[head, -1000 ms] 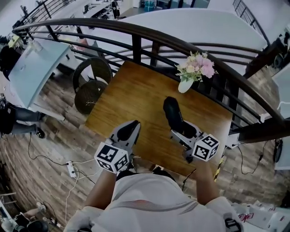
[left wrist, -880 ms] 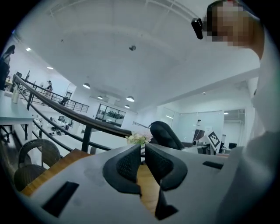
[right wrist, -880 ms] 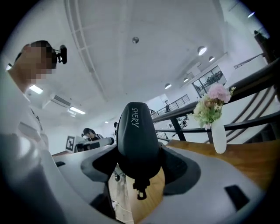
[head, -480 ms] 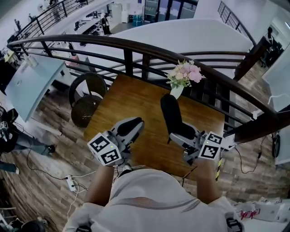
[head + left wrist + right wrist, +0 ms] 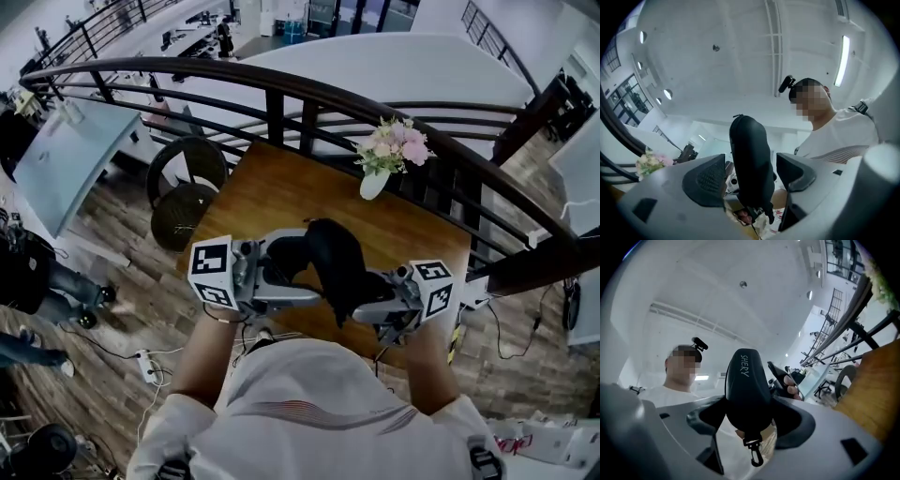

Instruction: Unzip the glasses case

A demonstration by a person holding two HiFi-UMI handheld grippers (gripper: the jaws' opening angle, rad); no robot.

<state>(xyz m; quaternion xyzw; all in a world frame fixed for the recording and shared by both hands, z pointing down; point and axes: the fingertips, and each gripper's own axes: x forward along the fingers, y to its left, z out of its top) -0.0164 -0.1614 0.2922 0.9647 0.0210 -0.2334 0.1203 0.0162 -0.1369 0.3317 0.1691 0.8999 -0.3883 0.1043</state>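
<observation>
One glasses case (image 5: 333, 272) in right gripper (image 5: 749, 414)

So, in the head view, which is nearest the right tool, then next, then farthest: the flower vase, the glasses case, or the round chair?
From the right tool:
1. glasses case, held right in it.
2. flower vase, straight ahead of it.
3. round chair, far off to the left.
</observation>
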